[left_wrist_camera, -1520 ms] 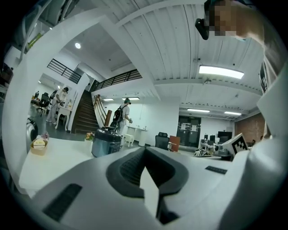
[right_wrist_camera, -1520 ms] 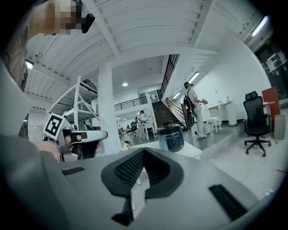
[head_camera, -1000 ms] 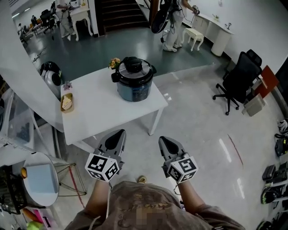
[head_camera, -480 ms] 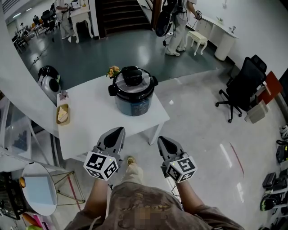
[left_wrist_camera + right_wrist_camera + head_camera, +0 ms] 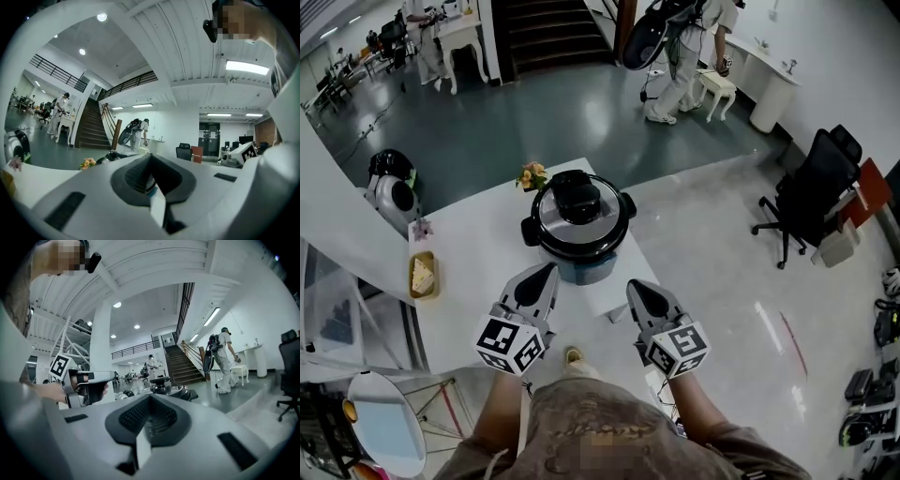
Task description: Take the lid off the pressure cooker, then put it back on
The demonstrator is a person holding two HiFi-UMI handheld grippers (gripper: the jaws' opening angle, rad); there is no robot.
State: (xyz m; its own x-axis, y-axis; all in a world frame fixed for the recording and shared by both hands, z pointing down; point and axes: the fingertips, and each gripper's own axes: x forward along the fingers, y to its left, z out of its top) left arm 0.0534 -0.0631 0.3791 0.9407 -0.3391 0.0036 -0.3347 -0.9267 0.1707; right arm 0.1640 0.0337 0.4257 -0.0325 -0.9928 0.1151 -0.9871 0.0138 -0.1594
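The pressure cooker (image 5: 578, 234), dark blue with a steel lid and a black lid handle (image 5: 579, 199), stands on the right part of the white table (image 5: 478, 272). Its lid is on. My left gripper (image 5: 546, 273) is shut and empty, its tip just short of the cooker's near left side. My right gripper (image 5: 634, 287) is shut and empty too, near the cooker's near right side and not touching it. In the right gripper view the lid (image 5: 169, 388) shows just past the shut right gripper (image 5: 150, 397). The left gripper view shows its shut left gripper (image 5: 150, 157) and a sliver of the cooker (image 5: 110, 156).
Small flowers (image 5: 530, 175) stand behind the cooker. A wooden tray (image 5: 422, 277) lies at the table's left edge. A black office chair (image 5: 811, 192) is at the right, a person with a bag (image 5: 675, 42) beyond, a round side table (image 5: 384, 422) at the near left.
The table and cooker have come much closer in the head view. Both grippers, still shut, now reach the cooker's near side instead of hanging over the floor.
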